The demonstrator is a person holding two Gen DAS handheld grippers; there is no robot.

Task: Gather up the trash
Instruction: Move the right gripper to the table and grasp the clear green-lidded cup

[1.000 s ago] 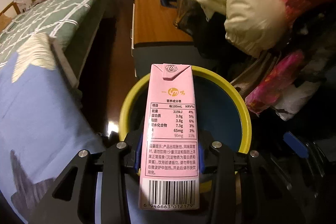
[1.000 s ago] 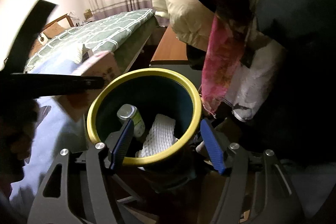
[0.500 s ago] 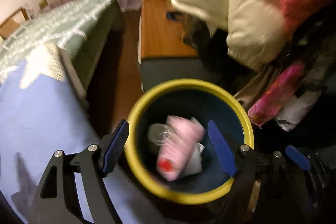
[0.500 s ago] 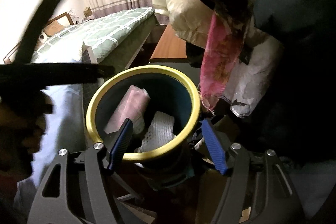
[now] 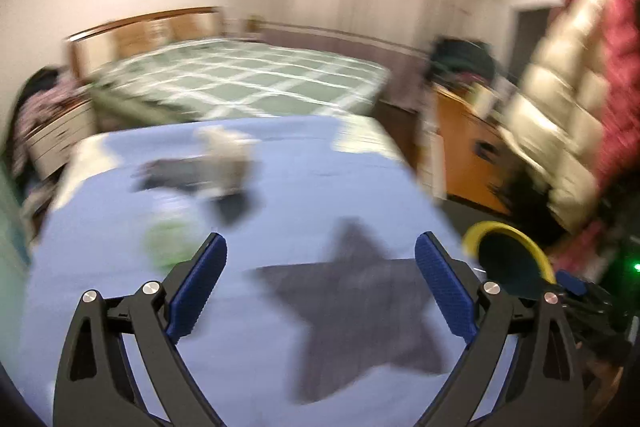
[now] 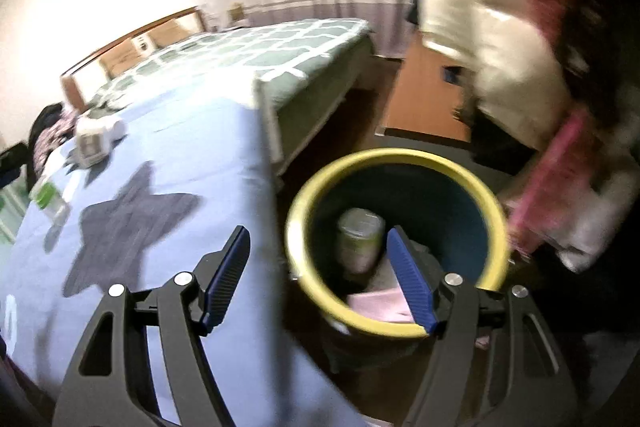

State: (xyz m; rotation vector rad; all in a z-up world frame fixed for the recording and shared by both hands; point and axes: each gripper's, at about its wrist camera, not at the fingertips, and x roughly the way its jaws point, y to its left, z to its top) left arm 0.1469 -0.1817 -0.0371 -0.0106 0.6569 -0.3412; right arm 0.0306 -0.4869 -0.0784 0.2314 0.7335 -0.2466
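Jaws: we find left gripper just opened wide, empty | right gripper parted, empty | pink carton inside yellow-rimmed dark bin.

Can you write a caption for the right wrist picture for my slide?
Open right gripper above the yellow-rimmed bin holding a can and pink carton, beside the blue bedsheet.

The yellow-rimmed bin, dark blue inside, stands upright at lower centre of the right wrist view, just beside the blue sheet's edge. Inside it a pink carton lies flat against the near wall, with a pale can leaning above it. Far left on the sheet lie a green-labelled bottle and a small white box, both blurred.
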